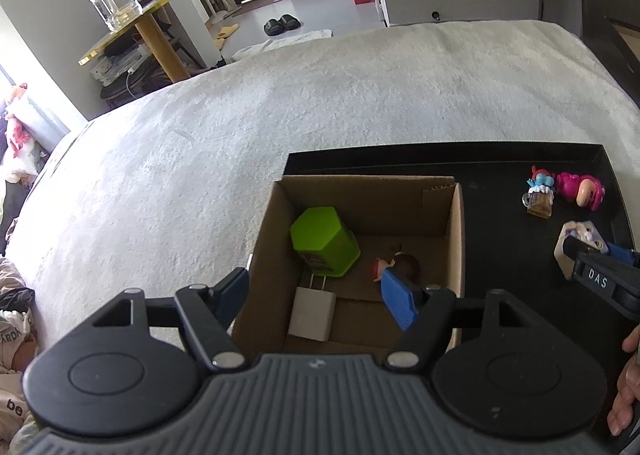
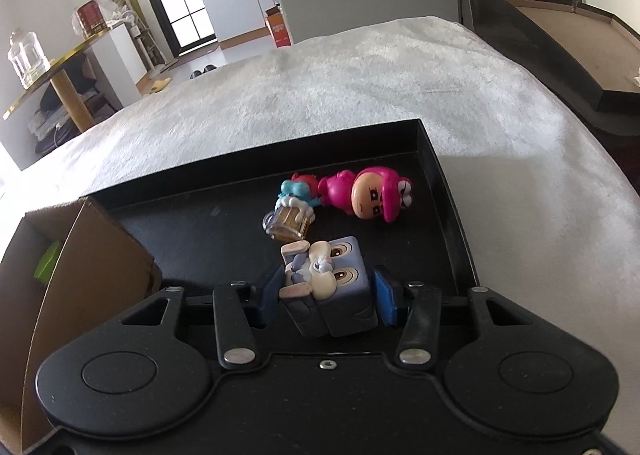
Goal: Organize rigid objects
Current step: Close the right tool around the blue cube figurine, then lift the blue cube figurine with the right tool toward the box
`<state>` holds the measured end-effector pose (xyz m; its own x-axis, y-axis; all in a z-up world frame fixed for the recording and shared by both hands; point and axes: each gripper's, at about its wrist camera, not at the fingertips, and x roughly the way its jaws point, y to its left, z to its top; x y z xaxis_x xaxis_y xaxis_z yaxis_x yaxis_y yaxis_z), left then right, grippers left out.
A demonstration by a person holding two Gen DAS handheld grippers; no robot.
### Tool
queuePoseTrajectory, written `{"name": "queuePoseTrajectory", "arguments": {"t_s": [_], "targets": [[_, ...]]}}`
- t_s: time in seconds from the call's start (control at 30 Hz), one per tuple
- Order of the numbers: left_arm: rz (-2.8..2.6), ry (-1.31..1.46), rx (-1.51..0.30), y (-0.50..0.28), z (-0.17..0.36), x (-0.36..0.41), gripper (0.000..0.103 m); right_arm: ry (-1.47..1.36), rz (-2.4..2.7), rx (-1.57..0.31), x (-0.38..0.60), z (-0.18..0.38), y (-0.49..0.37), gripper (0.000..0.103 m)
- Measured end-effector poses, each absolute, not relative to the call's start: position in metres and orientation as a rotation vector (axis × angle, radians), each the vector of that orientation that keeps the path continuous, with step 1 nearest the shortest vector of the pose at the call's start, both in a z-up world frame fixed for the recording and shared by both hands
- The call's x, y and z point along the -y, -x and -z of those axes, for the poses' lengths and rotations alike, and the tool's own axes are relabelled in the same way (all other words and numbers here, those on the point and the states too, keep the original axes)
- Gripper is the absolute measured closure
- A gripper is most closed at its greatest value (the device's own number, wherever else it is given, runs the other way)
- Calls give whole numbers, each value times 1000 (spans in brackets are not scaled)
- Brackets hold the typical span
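My right gripper [image 2: 326,295] is shut on a blue cube toy with a rabbit face [image 2: 340,275], both blue pads against its sides, low over the black tray [image 2: 432,159]. The left wrist view shows that gripper [image 1: 592,245] and the toy [image 1: 580,233] at the far right. A pink figure [image 2: 368,193] and a small blue-and-red figure with a beer mug [image 2: 294,211] lie further back on the tray. My left gripper [image 1: 316,295] hangs open over the cardboard box [image 1: 360,195], nothing between its fingers. Inside the box lie a green hexagonal container [image 1: 322,241], a white charger [image 1: 312,311] and a small brown-headed figure [image 1: 400,265].
Tray and box rest on a white fuzzy bedspread [image 1: 280,115]. A gold side table [image 1: 152,19] with a glass jar [image 1: 114,1] stands beyond the bed at the left. A person's hand [image 1: 628,387] shows at the right edge. A dark open case [image 2: 580,47] lies right of the bed.
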<state>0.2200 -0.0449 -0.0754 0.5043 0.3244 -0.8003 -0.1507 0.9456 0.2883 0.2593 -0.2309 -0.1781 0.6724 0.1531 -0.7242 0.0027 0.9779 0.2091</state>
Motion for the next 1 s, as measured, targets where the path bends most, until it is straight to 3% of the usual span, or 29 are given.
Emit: {"name": "queuePoseTrajectory", "arguments": {"t_s": [1.0], "targets": [[-286, -195, -1031, -228, 89, 44, 31, -140, -100, -881, 224, 190, -260, 57]]}}
